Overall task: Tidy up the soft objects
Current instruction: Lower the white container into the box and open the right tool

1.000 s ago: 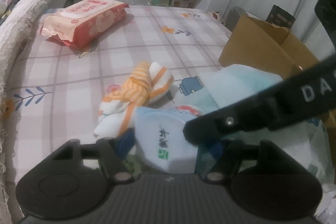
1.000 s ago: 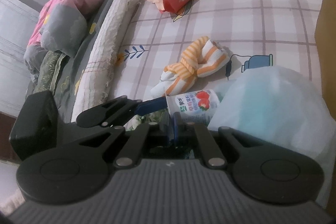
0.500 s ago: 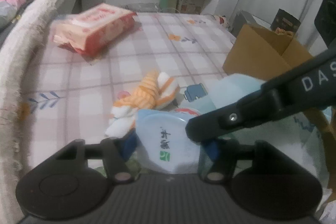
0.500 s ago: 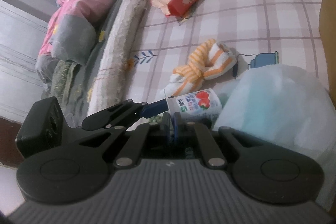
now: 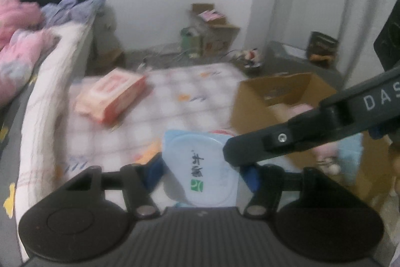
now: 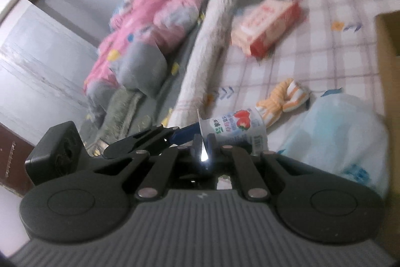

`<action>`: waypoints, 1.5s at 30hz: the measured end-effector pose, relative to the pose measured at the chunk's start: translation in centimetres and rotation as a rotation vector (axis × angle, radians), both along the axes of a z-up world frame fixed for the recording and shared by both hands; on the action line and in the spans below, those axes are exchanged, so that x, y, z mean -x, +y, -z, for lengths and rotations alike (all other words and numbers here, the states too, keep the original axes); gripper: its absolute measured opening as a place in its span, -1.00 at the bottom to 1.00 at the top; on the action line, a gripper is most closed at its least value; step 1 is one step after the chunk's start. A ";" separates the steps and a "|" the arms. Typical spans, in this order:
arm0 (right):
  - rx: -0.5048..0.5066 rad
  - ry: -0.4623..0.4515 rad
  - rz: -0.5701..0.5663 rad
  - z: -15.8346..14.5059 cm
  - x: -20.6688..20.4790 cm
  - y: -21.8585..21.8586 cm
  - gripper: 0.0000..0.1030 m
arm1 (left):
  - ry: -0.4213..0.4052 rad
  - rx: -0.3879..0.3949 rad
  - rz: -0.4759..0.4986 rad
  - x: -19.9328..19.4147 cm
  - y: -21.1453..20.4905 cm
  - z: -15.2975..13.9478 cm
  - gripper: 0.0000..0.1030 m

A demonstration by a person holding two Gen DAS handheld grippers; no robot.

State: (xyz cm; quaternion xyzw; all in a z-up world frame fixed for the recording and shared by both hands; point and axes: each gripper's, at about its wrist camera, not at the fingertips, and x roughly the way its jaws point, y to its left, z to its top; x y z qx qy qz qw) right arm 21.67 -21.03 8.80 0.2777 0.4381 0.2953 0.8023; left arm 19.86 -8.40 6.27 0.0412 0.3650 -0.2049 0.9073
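both claws raised off bed, left claw [image 5: 202, 168] gripping yogurt cup [image 5: 202, 172].

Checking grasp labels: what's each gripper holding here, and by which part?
Left gripper holds the yogurt cup by its sides near the lid end. Right gripper is shut on the cup's thin rim edge.

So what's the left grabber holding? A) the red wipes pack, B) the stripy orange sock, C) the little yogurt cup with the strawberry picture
C: the left gripper has its blue fingers on either side of the yogurt cup, whose strawberry label shows in the right wrist view.
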 end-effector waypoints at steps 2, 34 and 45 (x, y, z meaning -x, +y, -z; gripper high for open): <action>-0.006 -0.024 0.044 -1.2 2.0 -2.3 -0.94 | -0.006 0.013 0.044 0.8 -2.4 -1.0 0.27; -0.088 0.284 0.472 10.9 16.6 -24.0 -0.45 | 0.370 -0.163 0.447 3.7 -23.0 6.6 0.13; 0.158 0.316 0.433 11.3 13.6 -23.2 -0.33 | 0.192 -0.131 0.401 5.8 -17.4 3.1 0.30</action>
